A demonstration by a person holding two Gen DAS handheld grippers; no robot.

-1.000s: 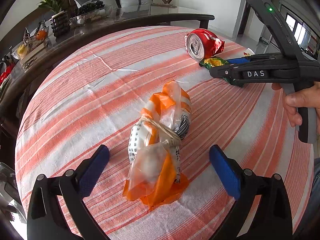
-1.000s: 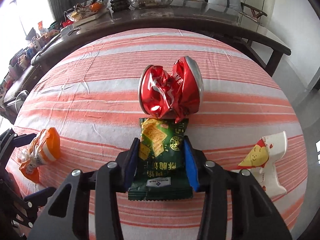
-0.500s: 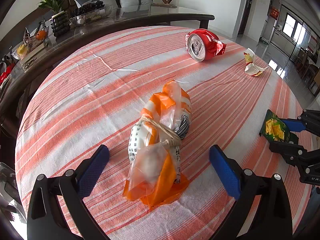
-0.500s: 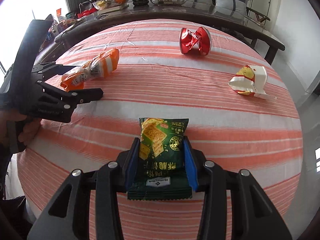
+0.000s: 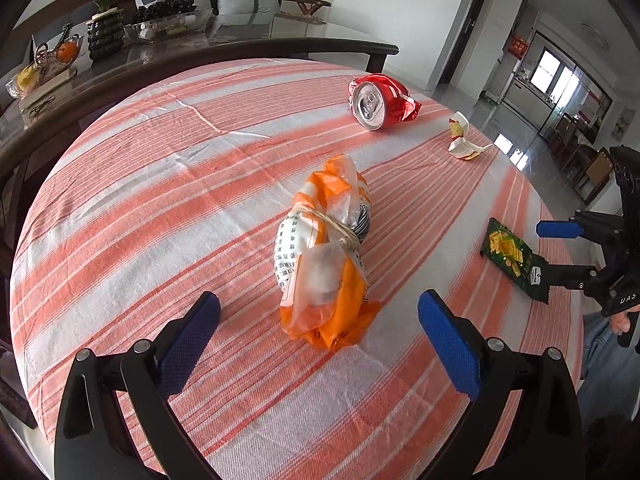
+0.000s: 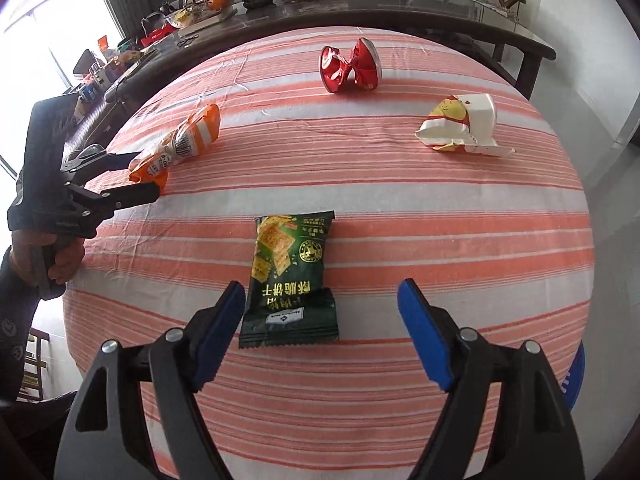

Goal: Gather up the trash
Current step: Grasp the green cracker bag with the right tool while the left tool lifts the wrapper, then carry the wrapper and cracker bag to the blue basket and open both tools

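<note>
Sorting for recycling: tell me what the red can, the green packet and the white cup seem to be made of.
Red can: thin metal, probably aluminium; glossy, crushed into sharp creases, silver lid. Green packet: plastic film, likely; smooth printed surface, crimped end seals. White cup: looks like matte printed paper, flattened and torn at the rim.

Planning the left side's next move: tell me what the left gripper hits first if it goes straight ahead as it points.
The left gripper, open, would first meet the orange tied bag lying between and just beyond its fingers on the striped cloth. Depth is approximate through the fisheye.
</note>
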